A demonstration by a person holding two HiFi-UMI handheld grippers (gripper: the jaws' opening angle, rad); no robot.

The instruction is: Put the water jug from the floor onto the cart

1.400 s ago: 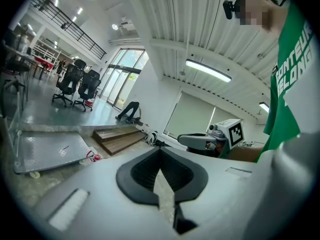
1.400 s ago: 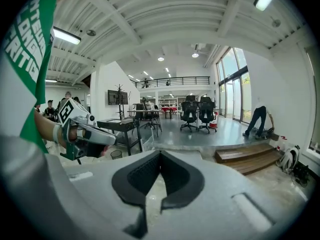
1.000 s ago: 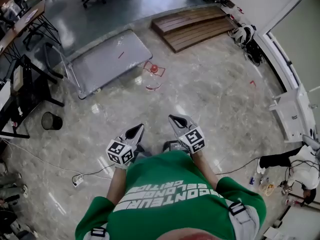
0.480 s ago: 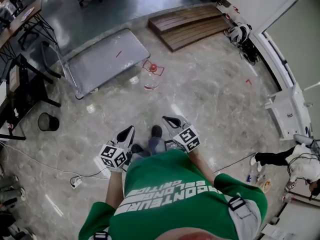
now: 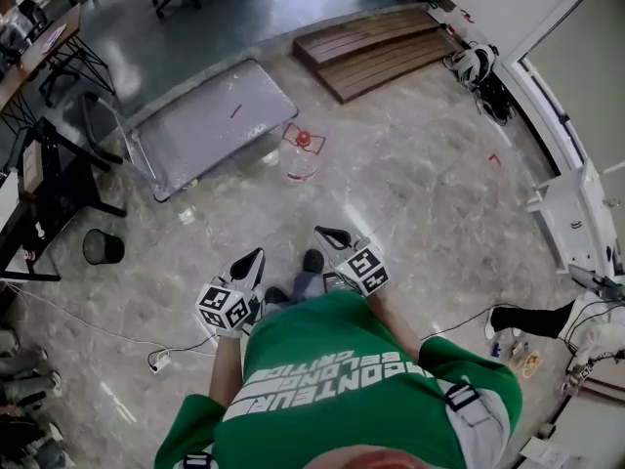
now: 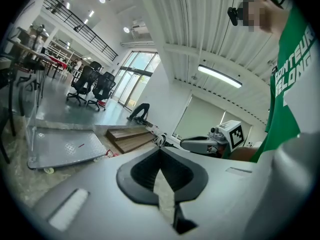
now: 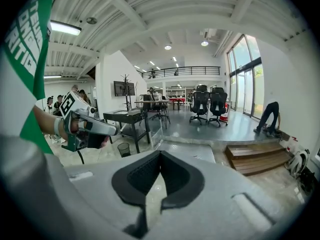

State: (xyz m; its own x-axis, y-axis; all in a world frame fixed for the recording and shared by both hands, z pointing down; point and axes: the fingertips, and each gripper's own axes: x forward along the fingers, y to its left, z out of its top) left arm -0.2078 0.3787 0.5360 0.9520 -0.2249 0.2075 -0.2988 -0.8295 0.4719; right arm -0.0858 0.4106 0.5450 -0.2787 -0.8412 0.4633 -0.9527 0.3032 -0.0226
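Only the head view shows the clear, red-capped water jug (image 5: 299, 156), on the glossy marble floor (image 5: 410, 184) at upper centre, just beside the flat grey metal cart (image 5: 210, 123). The left hand-held gripper (image 6: 160, 152) and right hand-held gripper (image 7: 159, 154) (black ribbed pads (image 7: 141, 176)) are closed, empty.

Left gripper (image 5: 251, 259) and right gripper (image 5: 329, 234) are held side by side before the torso, jaws closed, nothing between them.
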